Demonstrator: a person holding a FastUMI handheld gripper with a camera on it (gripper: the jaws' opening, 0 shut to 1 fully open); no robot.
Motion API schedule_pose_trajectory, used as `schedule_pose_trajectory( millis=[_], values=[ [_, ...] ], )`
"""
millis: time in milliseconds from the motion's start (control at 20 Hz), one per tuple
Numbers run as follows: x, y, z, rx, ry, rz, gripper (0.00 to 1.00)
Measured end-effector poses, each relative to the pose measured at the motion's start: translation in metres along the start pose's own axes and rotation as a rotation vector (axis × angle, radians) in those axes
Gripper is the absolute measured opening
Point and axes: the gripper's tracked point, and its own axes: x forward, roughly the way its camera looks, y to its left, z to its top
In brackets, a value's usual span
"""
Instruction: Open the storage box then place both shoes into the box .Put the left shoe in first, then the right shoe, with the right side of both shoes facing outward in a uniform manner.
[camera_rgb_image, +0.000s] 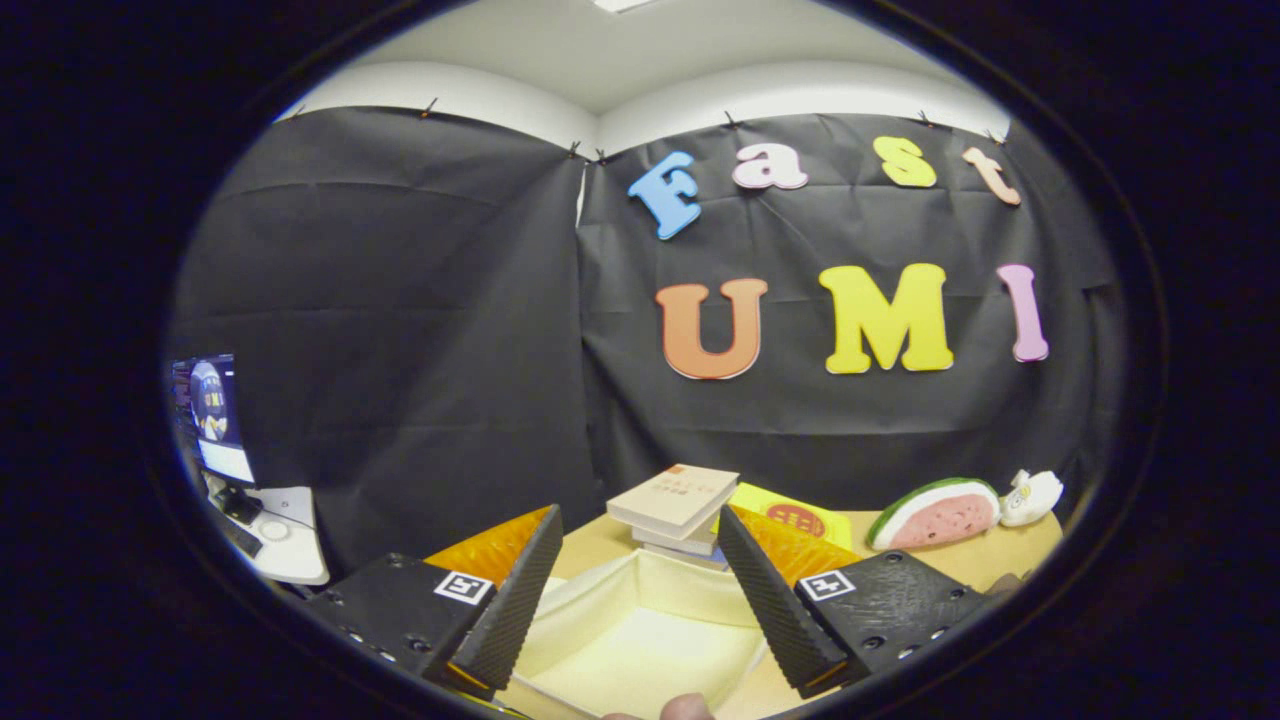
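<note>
A cream fabric storage box (640, 640) sits on the tan table just below and between my fingers, its top open and its pale inside bare. My gripper (635, 525) is open, held above the box with its fingers spread wide over the box's two sides and nothing between them. A fingertip of a person's hand (687, 707) shows at the box's near rim.
A stack of books (672, 508) lies beyond the box, with a yellow packet (790, 512) to its right. A watermelon-slice plush (935, 515) and a small white toy (1032, 497) sit farther right on the table (985, 560). A monitor (212, 415) stands on a white desk at far left.
</note>
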Motion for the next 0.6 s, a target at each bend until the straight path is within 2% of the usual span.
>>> schedule_pose_trajectory(
  millis=[400, 600],
  values=[
    [-0.065, -0.159, -0.042, -0.001, 0.06, -0.219, 0.95],
    [-0.096, -0.222, -0.067, -0.012, 0.137, -0.324, 0.95]
  ],
)
